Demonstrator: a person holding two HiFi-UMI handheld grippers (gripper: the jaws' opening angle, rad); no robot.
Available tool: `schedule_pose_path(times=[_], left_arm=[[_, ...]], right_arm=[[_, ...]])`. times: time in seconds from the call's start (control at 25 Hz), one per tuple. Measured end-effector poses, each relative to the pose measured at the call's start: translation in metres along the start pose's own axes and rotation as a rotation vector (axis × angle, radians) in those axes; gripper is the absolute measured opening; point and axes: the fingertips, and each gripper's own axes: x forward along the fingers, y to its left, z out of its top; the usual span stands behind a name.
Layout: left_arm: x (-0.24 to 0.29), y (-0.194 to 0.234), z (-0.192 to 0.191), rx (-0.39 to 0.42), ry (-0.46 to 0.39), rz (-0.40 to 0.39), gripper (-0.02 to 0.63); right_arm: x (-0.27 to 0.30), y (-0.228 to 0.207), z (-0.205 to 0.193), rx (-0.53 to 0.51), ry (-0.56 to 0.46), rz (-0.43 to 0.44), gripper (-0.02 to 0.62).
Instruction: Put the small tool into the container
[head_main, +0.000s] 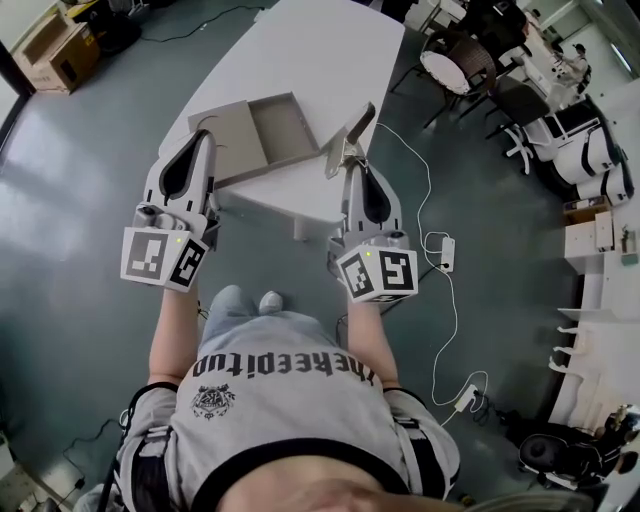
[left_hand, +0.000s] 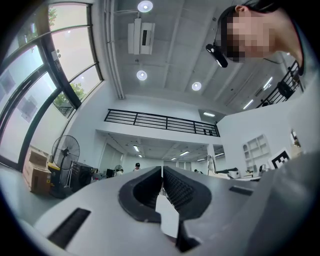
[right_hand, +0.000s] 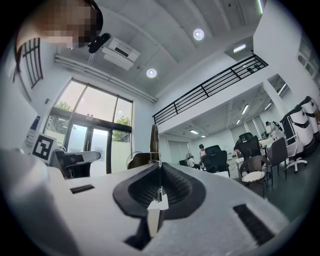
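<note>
While a person stands at the near end of a white tabletop (head_main: 310, 50), the head view shows tongs in each hand. The right tongs (head_main: 345, 165) grip the tool (head_main: 354, 130), a flat-bladed piece with a brown handle. It sticks out ahead of them over the tabletop's near edge, just right of the container (head_main: 283, 128). That container is an open, shallow cardboard box with its flap (head_main: 225, 140) laid out to the left. The tool is not yet in the box. It seems to be held by the blade, handle leading, so that it can be lowered over the box's right wall. The left tongs (head_main: 207, 137) appear to hang over the flap's near corner, perhaps to steady the box.

In the left gripper view, the left tongs (left_hand: 161, 170) are pressed together with nothing between them, tilted up toward a hall and a balcony railing (left_hand: 160, 121).

In the right gripper view, the right tongs (right_hand: 159, 167) stand narrow. They pinch the thin blade edge-on, and the rest of the tool (right_hand: 154, 140) rises past their tips.
</note>
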Motion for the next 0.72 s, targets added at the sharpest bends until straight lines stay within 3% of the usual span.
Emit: schedule_pose_path(times=[0.36,0.72], left_arm=[[0.030,0.021,-0.018,-0.017,0.022,0.000,0.014],[0.075,0.049,-0.034,-0.042,0.011,-0.071,0.014]], right_arm=[[0.033,-0.009,-0.020,0.014,0.036,-0.004,0.006],[0.077,-0.019,-0.044,-0.012,0.072,-0.063,0.006]])
